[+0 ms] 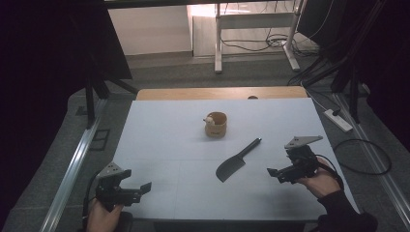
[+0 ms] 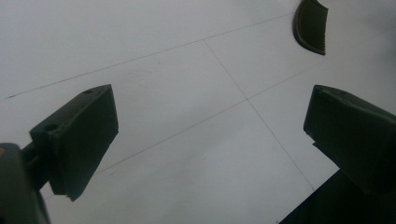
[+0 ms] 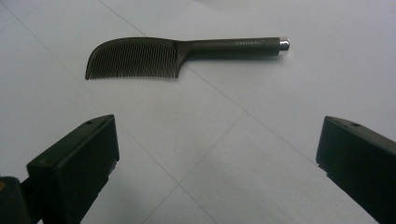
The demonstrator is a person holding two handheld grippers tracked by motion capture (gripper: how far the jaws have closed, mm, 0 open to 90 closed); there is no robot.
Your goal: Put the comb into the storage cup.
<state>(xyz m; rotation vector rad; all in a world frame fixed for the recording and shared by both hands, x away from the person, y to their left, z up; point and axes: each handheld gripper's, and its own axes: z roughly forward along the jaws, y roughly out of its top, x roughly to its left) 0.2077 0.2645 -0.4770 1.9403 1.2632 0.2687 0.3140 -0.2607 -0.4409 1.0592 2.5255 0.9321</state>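
We see the left gripper [image 1: 138,189] at the table's [image 1: 159,145] near left corner, jaws wide apart and empty. The comb [image 1: 237,162] lies flat mid-table, well right of it. The right gripper [image 1: 274,175], just right of the comb, gapes empty, with the comb ahead of its jaws.

Dim room, bright patch at rear, dark vignetted edges, table [image 1: 159,145] evenly lit, pics slightly soft
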